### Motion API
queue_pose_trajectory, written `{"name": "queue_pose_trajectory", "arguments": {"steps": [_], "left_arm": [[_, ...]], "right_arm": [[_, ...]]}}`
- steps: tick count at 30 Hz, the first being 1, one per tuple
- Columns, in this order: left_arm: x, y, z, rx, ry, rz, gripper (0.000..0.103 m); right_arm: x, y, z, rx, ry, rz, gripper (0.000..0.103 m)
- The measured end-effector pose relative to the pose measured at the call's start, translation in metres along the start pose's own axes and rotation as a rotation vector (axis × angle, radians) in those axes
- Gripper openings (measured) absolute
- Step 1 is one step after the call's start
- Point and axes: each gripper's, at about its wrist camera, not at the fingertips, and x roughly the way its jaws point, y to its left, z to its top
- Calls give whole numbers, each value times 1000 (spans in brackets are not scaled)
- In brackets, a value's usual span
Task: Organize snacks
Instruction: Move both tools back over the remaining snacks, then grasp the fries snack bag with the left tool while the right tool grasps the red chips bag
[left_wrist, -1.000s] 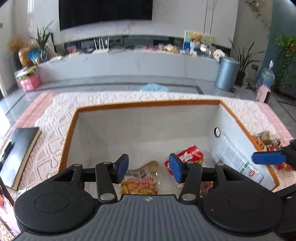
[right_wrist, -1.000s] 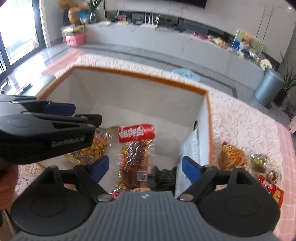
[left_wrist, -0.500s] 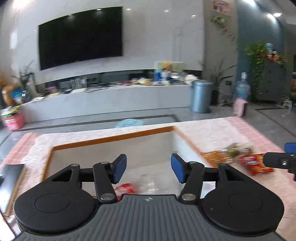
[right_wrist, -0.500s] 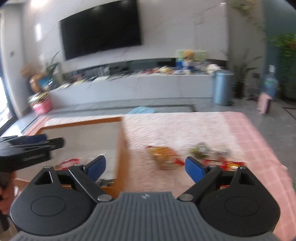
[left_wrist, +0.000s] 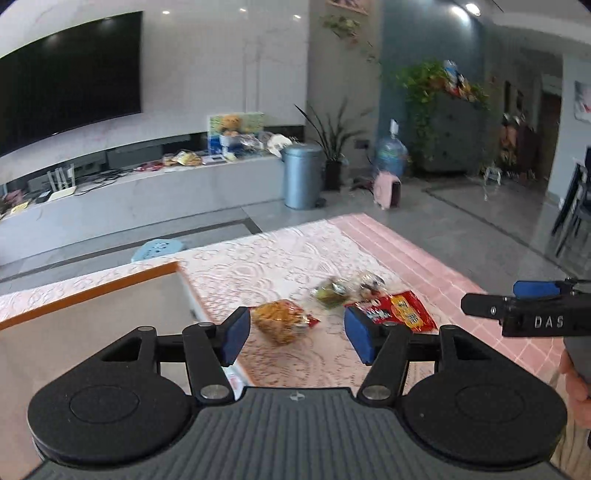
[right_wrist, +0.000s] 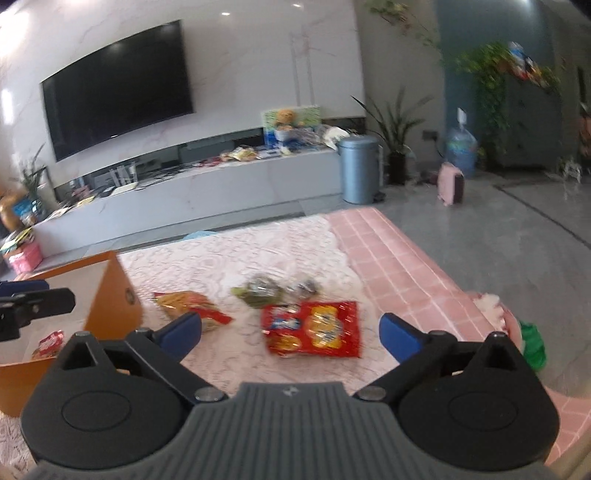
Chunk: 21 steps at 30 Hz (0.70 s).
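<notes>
Jaws of both grippers have just been opening and are standing apart, empty. Right gripper (right_wrist: 290, 332) is hovering over the red snack packet (right_wrist: 314, 328); left gripper (left_wrist: 295, 338) is facing the orange packet (left_wrist: 280, 319).

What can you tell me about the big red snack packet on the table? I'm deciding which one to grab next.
The red snack packet is a flat, glossy plastic pouch, roughly rectangular, printed with yellow snack pictures and a blue-and-white patch at one end. It looks sealed and lies flat on the white lace cloth, right of the orange chip bag and just in front of two small clear-wrapped packets, which it seems to touch. It lies beyond the open right gripper, untouched.
</notes>
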Motion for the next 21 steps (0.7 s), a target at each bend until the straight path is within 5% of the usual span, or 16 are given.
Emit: {"name": "queue_pose_trajectory", "arguments": {"steps": [12, 21], "left_arm": [[58, -36, 4, 168, 172, 25, 69], [105, -36, 9, 110, 286, 67, 69]], "right_arm": [[55, -36, -7, 128, 164, 15, 99], [105, -31, -8, 185, 279, 57, 99]]}}
